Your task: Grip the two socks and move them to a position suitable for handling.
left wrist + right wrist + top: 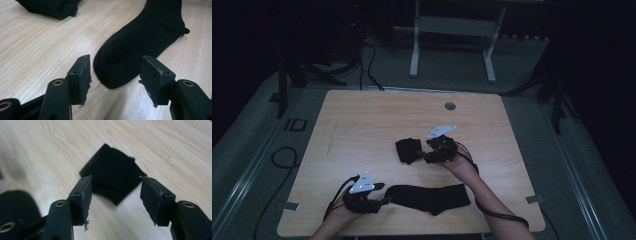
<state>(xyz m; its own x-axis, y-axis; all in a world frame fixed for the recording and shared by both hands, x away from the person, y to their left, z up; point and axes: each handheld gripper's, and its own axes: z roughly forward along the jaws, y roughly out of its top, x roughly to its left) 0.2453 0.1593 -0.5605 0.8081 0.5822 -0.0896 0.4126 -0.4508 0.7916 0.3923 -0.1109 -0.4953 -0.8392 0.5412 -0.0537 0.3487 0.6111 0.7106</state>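
Pale wood-grain table (362,125) in a dim room, grey floor around it. Left gripper (115,77): jaws apart, gripping nothing; the flat black ribbed sock (145,42) has its rounded toe just ahead, between the fingers. Right gripper (115,195): jaws apart, empty; the folded black sock (112,172), a squarish bundle, lies just beyond its fingertips.
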